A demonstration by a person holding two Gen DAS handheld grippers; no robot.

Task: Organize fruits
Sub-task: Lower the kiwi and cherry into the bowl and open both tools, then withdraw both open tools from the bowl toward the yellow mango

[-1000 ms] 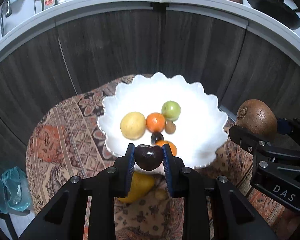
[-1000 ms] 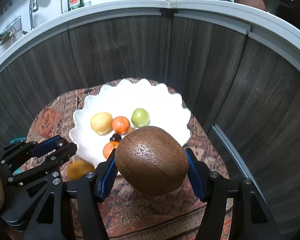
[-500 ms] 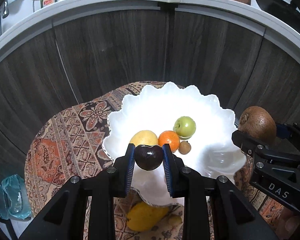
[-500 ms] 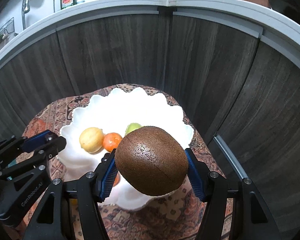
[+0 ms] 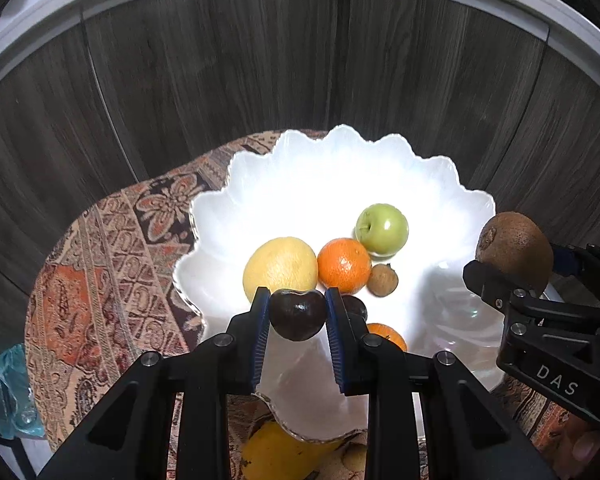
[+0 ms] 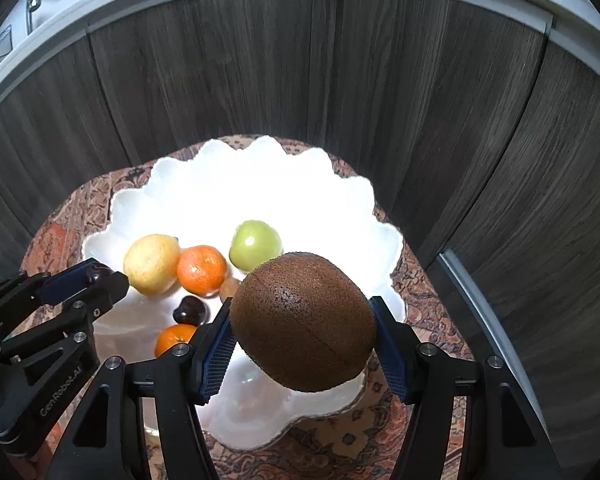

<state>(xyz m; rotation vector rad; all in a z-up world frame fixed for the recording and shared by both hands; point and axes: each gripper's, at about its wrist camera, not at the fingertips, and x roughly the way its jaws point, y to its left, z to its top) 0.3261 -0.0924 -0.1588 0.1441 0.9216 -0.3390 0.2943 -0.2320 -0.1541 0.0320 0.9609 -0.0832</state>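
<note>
Partly hidden: yellow fruit (image 5: 276, 452) under bowl (image 5: 452, 176) rim.

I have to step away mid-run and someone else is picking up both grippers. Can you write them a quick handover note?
Left gripper: jaws shut on a dark plum, above the white bowl.
Right gripper: jaws shut on a brown kiwi, also over the bowl.
Already in the bowl: lemon, two oranges, green apple, another dark plum, a small brown fruit.
Left: release both fruits; a yellow fruit lies outside on the cloth.
</note>
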